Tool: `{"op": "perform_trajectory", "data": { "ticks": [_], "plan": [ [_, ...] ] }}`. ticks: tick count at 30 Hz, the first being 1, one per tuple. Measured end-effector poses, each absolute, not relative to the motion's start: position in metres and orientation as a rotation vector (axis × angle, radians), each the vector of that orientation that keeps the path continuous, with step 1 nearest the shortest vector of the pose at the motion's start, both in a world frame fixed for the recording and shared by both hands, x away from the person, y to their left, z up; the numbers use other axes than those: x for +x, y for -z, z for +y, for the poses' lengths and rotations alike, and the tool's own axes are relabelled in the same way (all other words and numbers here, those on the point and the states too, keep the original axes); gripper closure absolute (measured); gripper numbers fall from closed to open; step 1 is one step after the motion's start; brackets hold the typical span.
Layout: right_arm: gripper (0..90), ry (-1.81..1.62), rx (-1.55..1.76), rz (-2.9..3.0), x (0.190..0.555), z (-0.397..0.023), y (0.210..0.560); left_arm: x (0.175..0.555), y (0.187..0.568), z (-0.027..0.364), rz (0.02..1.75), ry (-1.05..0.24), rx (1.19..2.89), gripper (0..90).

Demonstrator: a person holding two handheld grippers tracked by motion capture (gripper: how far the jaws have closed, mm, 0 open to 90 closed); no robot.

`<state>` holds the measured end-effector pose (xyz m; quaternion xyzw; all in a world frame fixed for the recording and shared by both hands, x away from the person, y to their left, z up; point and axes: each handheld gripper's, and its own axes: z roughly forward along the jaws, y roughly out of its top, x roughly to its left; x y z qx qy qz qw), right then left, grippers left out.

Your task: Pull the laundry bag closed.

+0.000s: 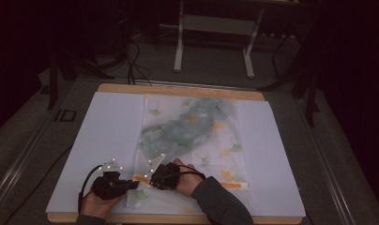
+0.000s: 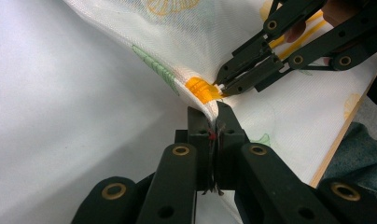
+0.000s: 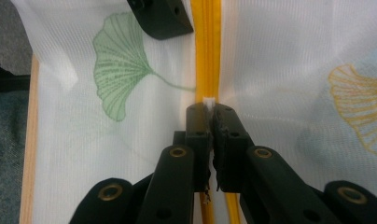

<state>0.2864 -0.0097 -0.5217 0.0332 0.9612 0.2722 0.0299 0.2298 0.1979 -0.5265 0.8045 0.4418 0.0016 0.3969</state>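
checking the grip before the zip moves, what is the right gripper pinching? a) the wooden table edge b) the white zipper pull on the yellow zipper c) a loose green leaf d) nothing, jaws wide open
b: in the right gripper view the right gripper has its jaws closed on the small white zipper pull, which sits on the yellow zipper of the mesh bag.

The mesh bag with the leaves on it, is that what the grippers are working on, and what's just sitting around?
In the job: mesh bag; its yellow zipper; left gripper, shut on the bag's corner; right gripper, shut on the zipper's white pull.

Just there: white sheet; table; metal stand.
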Motion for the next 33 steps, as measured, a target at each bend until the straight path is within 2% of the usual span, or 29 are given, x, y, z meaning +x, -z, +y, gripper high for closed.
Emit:
{"op": "perform_trajectory", "data": {
  "ticks": [33],
  "plan": [
    [89.1, -0.735, 0.101, 2.985, 0.289, -0.019, 0.517, 0.230, 0.525, 0.200, 1.116, -0.007, 2.029, 87.9]
  ]
}}
